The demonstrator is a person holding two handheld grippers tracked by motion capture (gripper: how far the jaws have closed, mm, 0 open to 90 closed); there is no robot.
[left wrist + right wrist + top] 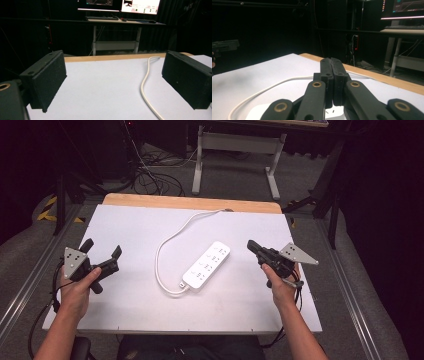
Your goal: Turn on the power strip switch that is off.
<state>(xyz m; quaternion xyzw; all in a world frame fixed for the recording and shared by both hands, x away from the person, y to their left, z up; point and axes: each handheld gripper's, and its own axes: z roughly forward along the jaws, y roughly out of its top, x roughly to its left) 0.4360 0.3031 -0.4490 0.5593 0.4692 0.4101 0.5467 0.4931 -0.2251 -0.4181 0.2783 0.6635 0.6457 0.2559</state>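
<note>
A white power strip [206, 265] lies slanted in the middle of the white board [130, 305]. Its white cable [165, 245] loops from its near end round to the board's far edge. My left gripper [102, 248] rests at the left of the board, jaws wide open and empty. In the left gripper view the two black pads [47, 80] stand far apart around bare board, with the cable [145, 85] running between them. My right gripper [252, 245] is held just right of the strip, shut on nothing. In the right gripper view its jaws [331, 65] meet above the strip [259, 111] and the cable [274, 87].
The board lies on a wooden tabletop [190, 201] whose far strip shows. Behind stand a white desk frame [237, 150], floor cables [150, 177] and a lit monitor [120, 3]. The other gripper [225, 46] shows at the left edge of the right gripper view.
</note>
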